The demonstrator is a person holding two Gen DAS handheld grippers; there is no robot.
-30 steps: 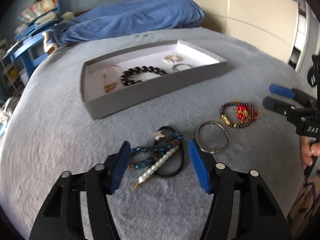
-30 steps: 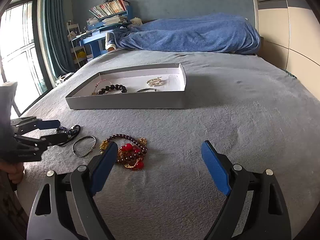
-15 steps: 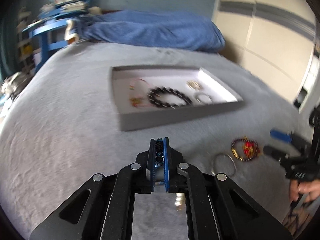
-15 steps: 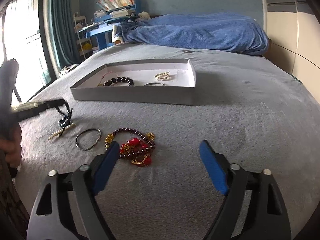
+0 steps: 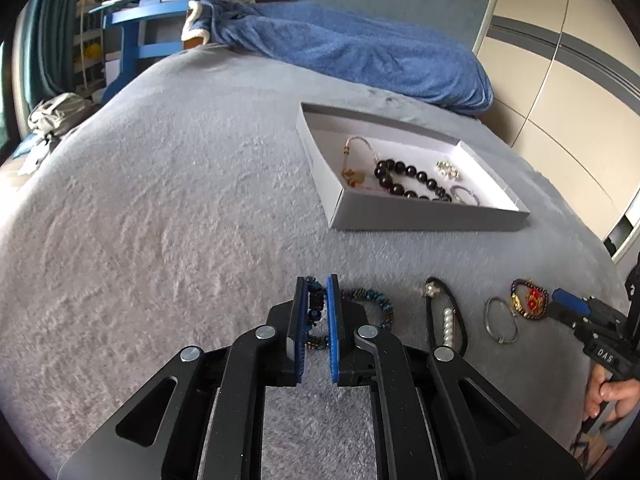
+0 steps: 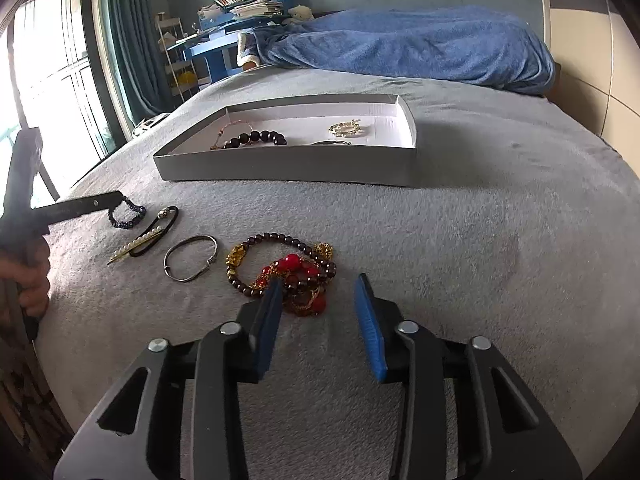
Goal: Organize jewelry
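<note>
Evidently mid-pickup, the left tongs (image 5: 317, 304) pinched the blue beaded bracelet (image 5: 372, 300) while opening slightly, the right tongs (image 6: 318, 300) were closing empty beside the red bead bracelet (image 6: 288, 268), and next came carrying to the far tray (image 5: 432, 216)

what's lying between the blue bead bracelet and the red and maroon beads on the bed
Two things, clearest in the right wrist view: a black cord with a pearl bar, then a silver bangle. Both lie loose on the grey blanket.
</note>
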